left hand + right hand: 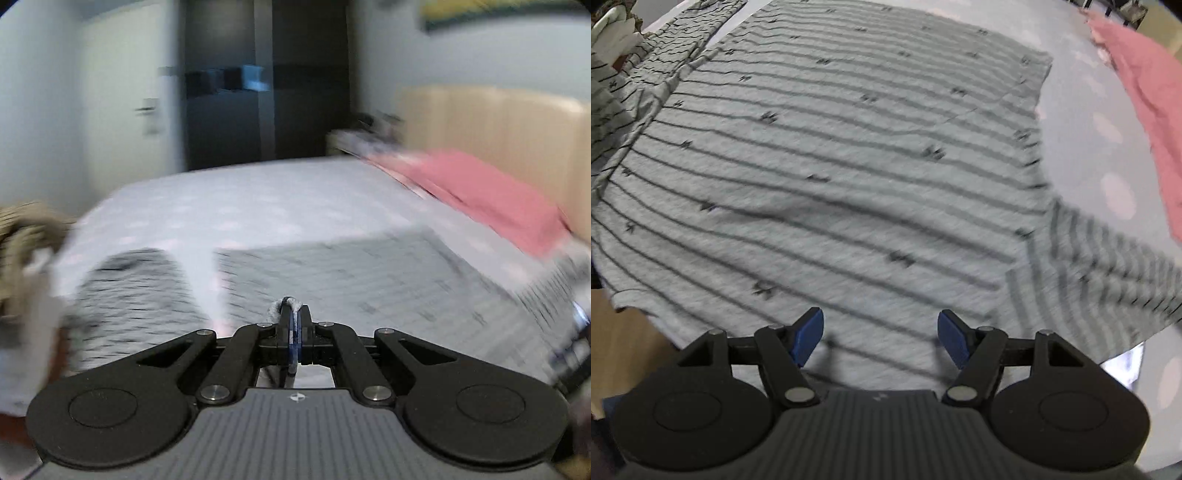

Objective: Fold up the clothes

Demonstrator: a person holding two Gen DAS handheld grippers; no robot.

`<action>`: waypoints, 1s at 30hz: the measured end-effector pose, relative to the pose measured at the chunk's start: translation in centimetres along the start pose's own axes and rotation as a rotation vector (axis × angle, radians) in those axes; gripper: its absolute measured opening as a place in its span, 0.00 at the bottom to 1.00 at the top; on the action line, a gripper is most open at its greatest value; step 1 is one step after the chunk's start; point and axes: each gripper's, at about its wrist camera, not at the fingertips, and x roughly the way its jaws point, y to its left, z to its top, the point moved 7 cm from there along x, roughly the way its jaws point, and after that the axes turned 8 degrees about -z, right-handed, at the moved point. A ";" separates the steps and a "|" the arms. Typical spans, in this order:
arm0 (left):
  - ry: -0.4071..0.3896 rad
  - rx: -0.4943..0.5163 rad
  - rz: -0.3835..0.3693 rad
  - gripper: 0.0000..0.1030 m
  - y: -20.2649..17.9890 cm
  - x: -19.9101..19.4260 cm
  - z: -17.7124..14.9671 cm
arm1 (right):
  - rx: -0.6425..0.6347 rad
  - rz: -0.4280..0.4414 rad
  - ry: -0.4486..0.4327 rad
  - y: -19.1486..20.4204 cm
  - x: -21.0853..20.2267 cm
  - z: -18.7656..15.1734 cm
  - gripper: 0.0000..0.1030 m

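A grey shirt with thin dark stripes (831,147) lies spread flat on the bed, and it shows blurred in the left wrist view (351,280). My left gripper (291,310) is shut, with a small pinch of the shirt's grey fabric showing between its fingertips. One sleeve (129,291) lies at the left. In the right wrist view another sleeve (1108,280) is blurred at the right edge of the shirt. My right gripper (881,332) points down over the shirt's near part, open, with nothing between its blue pads (809,332).
The bed has a white sheet with pale pink dots (240,199). A pink cloth (480,195) lies by the beige headboard (498,118), seen also as pink cloth (1145,92). A pile of clothes (22,240) sits at the left. A dark wardrobe (266,92) stands behind.
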 end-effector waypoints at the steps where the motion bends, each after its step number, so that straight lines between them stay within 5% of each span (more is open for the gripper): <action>1: 0.031 0.042 -0.040 0.00 -2.0 0.9 -0.7 | 0.001 0.011 0.006 0.5 0.2 -0.3 0.69; 7: 0.302 0.258 -0.194 0.01 -10.3 5.2 -7.6 | -0.033 0.039 0.005 2.3 0.7 -1.0 0.69; 11: 0.392 0.279 -0.222 0.16 -11.0 5.7 -10.6 | -0.010 0.065 -0.030 2.2 0.2 -0.3 0.69; 15: 0.373 0.224 -0.202 0.53 -10.5 4.0 -10.3 | -0.016 0.083 -0.048 2.7 0.1 0.5 0.69; 19: 0.331 0.151 -0.169 0.53 -8.4 3.2 -9.0 | -0.036 0.087 -0.051 3.4 0.2 1.1 0.69; 25: 0.300 0.014 0.085 0.53 -0.1 4.3 -7.9 | -0.075 0.071 -0.050 4.2 0.6 1.8 0.69; 30: 0.283 -0.089 0.115 0.53 3.9 6.3 -8.7 | -0.118 0.075 -0.055 5.0 0.8 2.2 0.69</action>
